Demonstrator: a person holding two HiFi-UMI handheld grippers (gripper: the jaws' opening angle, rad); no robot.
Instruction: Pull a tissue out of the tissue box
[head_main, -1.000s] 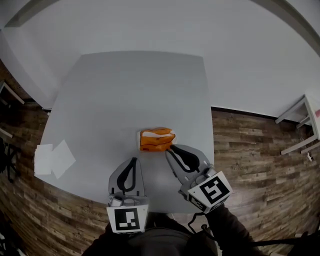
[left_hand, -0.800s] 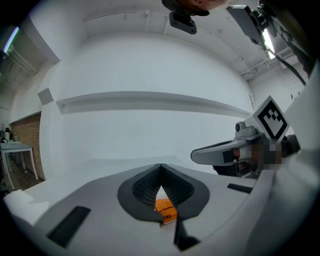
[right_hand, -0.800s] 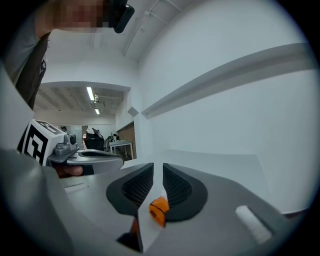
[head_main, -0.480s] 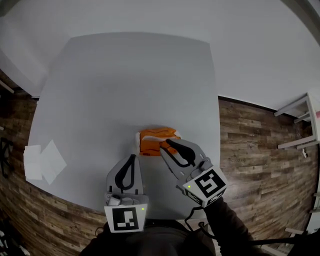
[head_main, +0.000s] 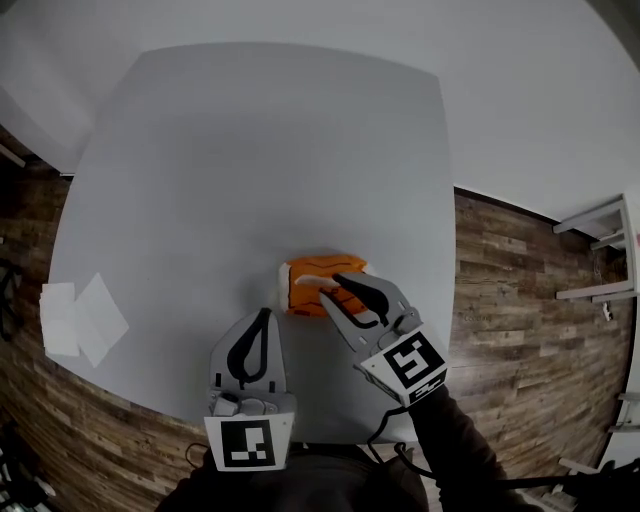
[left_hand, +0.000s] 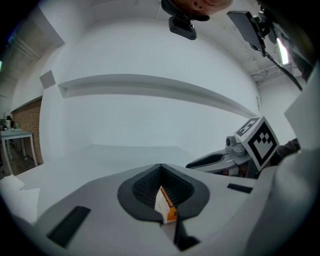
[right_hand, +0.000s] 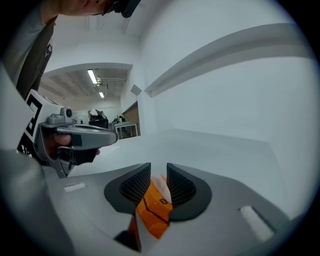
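Note:
An orange tissue box (head_main: 300, 297) lies near the front of the grey table (head_main: 250, 150), with white tissue (head_main: 318, 264) showing at its top. My right gripper (head_main: 335, 289) reaches over the box's right half. Its jaws are opening, and in the right gripper view (right_hand: 158, 169) the box (right_hand: 154, 210) shows through the narrow gap, with the pads clear of it. My left gripper (head_main: 264, 316) is shut and empty, just left of and nearer than the box. In the left gripper view (left_hand: 160, 166) a corner of the box (left_hand: 170, 214) peeks below the joined tips.
A few loose white sheets (head_main: 82, 320) lie at the table's left edge. Wood floor (head_main: 520, 300) surrounds the table, and a small white table (head_main: 605, 250) stands at the far right. The far half of the grey table is bare.
Both grippers have moved forward and down toward the box. The right gripper's tips now lie over the box and its jaws have parted a little.

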